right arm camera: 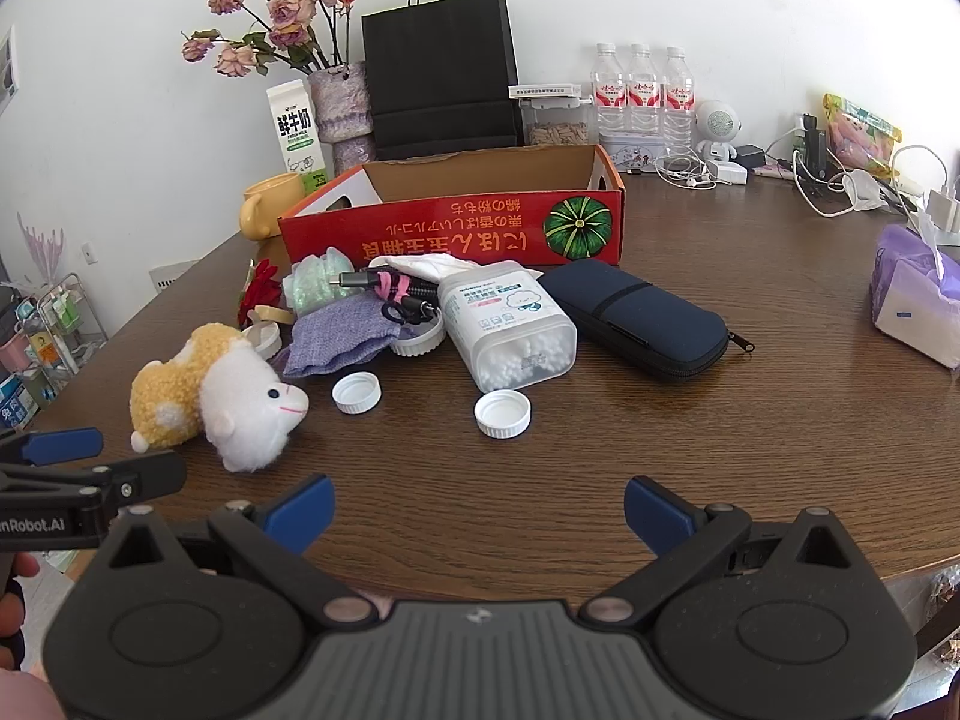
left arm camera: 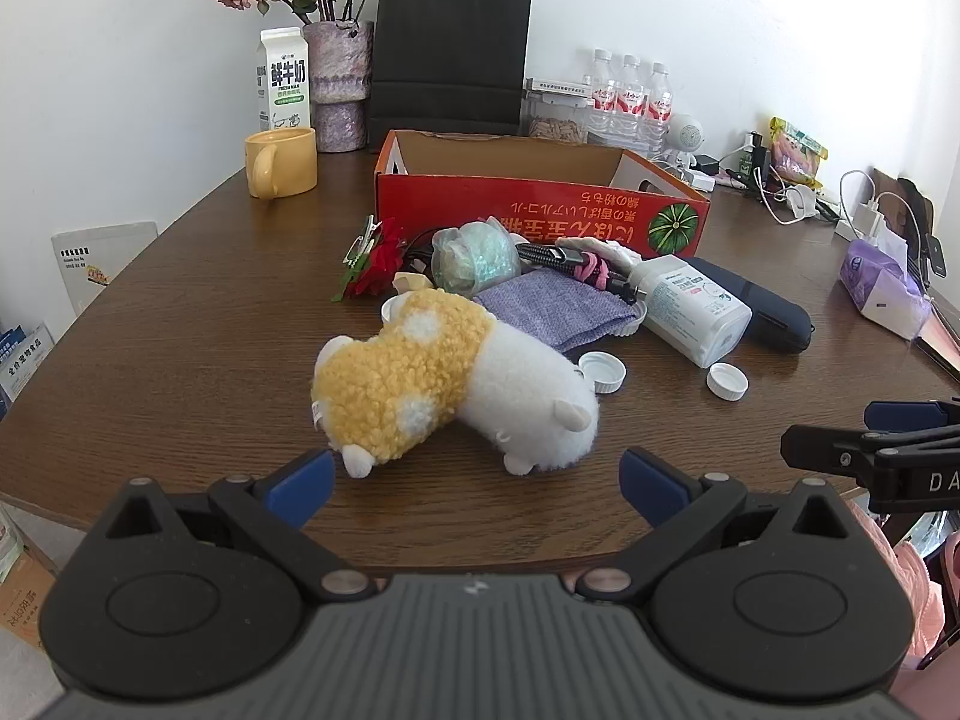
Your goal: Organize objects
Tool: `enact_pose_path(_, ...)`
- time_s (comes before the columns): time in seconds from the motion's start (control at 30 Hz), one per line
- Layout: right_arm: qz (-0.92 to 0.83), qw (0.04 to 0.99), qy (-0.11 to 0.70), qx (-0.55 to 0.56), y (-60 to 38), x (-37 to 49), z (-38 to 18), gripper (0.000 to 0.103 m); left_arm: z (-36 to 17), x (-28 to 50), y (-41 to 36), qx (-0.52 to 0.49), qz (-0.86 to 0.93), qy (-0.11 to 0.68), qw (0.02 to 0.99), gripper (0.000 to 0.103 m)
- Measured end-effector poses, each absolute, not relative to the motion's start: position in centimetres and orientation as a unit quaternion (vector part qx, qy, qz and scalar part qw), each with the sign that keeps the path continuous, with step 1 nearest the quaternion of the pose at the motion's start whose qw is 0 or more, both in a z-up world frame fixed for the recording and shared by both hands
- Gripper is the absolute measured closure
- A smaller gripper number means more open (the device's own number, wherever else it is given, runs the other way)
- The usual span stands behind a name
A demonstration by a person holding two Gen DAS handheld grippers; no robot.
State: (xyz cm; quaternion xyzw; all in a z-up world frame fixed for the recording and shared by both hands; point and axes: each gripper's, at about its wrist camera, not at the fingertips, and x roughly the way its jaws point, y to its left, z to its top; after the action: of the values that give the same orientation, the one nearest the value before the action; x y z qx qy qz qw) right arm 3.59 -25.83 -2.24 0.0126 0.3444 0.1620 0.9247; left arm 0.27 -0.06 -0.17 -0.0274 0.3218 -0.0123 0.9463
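A yellow-and-white plush sheep [left arm camera: 444,384] lies on the brown table just ahead of my open, empty left gripper [left arm camera: 477,486]; it also shows in the right wrist view [right arm camera: 222,399]. Behind it lies a pile: purple cloth [left arm camera: 552,309], cotton swab box [left arm camera: 690,309], dark blue case [left arm camera: 756,300], cables, red flower [left arm camera: 378,267], two white caps [left arm camera: 600,372]. An open red cardboard box [left arm camera: 528,204] stands behind the pile. My right gripper [right arm camera: 480,516] is open and empty near the table's front edge, short of a white cap [right arm camera: 503,414].
At the back stand a yellow mug [left arm camera: 281,162], a milk carton [left arm camera: 283,81], a vase of dried roses [left arm camera: 339,84], a black paper bag [left arm camera: 450,54] and water bottles [left arm camera: 630,96]. A tissue pack [right arm camera: 918,306] and chargers with cables lie at the right.
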Motion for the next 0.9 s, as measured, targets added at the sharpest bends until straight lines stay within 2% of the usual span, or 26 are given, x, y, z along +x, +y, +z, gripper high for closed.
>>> enact_pose_path(0.9, 0.162, 0.925, 0.343, 0.012, -25.87, 3.49, -2.12, 0.000, -0.95, 0.07, 0.12, -0.028, -0.012, 0.322, 0.946, 0.000)
